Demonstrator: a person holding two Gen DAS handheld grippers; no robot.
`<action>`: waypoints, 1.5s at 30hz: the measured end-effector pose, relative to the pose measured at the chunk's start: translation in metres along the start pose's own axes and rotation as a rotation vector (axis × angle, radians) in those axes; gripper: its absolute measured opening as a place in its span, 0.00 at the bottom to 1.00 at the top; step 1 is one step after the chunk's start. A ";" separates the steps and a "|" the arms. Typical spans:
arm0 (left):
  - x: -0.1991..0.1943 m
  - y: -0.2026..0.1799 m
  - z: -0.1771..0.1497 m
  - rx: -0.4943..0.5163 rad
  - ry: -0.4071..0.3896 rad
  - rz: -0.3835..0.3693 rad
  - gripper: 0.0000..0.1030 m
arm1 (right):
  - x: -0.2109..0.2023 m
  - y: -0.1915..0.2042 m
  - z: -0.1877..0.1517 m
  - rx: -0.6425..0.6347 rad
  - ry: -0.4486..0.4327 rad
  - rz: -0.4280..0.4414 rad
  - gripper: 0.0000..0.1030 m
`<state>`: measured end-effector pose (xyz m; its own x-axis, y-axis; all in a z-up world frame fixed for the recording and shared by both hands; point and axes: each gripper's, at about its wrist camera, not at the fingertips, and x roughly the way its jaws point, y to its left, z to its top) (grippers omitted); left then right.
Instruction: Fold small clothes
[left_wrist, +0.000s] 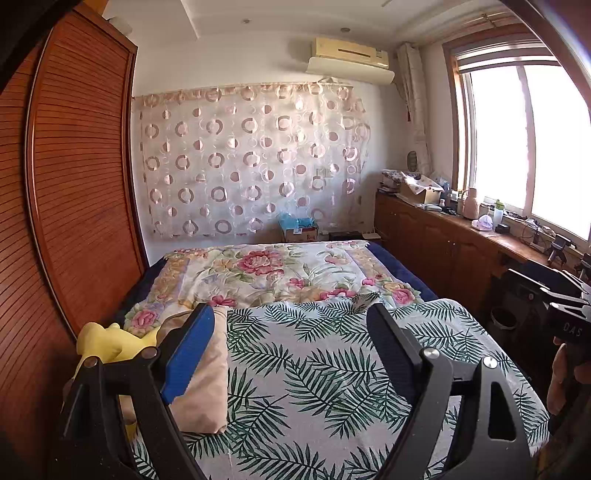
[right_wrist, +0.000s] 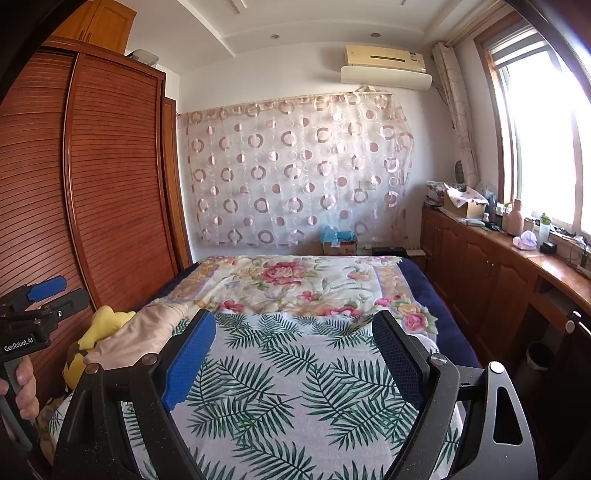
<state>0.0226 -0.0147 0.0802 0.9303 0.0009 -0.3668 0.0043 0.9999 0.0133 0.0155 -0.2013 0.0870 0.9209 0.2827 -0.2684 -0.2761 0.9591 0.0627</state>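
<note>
I hold my left gripper (left_wrist: 291, 332) and right gripper (right_wrist: 295, 339) with jaws spread wide, nothing between the ribbed blue pads (left_wrist: 190, 347), both above a smooth palm-leaf printed cloth (left_wrist: 317, 373) on the bed. A soft beige garment (left_wrist: 205, 384), folded into a flat oblong, lies at the cloth's left edge, beside a crumpled yellow piece (left_wrist: 107, 345) near the slatted wooden wardrobe (left_wrist: 81, 177).

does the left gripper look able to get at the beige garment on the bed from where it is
Probably yes. The left gripper is open and empty, and the beige garment lies on the palm-leaf cloth right beside its left finger, with nothing over it. Only the yellow garment crowds its far side.
</note>
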 end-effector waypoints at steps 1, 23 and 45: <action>0.000 0.000 0.000 0.000 0.000 0.001 0.83 | 0.000 0.000 0.000 -0.002 0.000 0.001 0.85; -0.001 0.001 0.001 -0.002 0.001 0.000 0.83 | 0.001 -0.003 -0.001 -0.001 0.000 0.002 0.85; -0.001 0.001 0.001 -0.002 0.000 0.000 0.83 | 0.002 -0.008 -0.002 -0.002 0.004 0.004 0.85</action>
<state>0.0219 -0.0132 0.0812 0.9302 0.0004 -0.3670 0.0039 0.9999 0.0110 0.0192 -0.2087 0.0844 0.9187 0.2864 -0.2721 -0.2802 0.9579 0.0621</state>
